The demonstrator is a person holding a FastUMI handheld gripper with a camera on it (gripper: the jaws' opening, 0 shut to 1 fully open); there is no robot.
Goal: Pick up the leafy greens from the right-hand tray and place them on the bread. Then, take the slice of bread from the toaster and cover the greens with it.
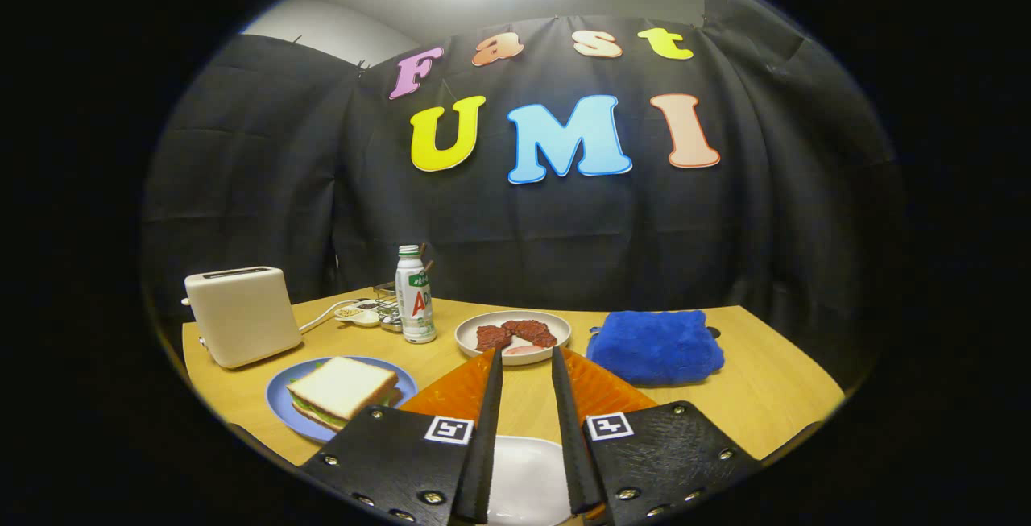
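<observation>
Gripper view: gripper [527,357] is hanging over the table [773,405] with jaws apart and nothing between them. Directly under the fingers an empty white tray [527,478] is lying. Left of the fingers, the sandwich [345,389] is sitting on the blue plate [282,405], greens peeking out under the top bread slice. Toaster [242,315] slot is reading empty. Judgement: task is looking finished; best move is backing off straight and high, not clipping the sandwich.

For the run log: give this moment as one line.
gripper: open, holding nothing | sandwich: assembled on blue plate | white tray: between fingers
</observation>
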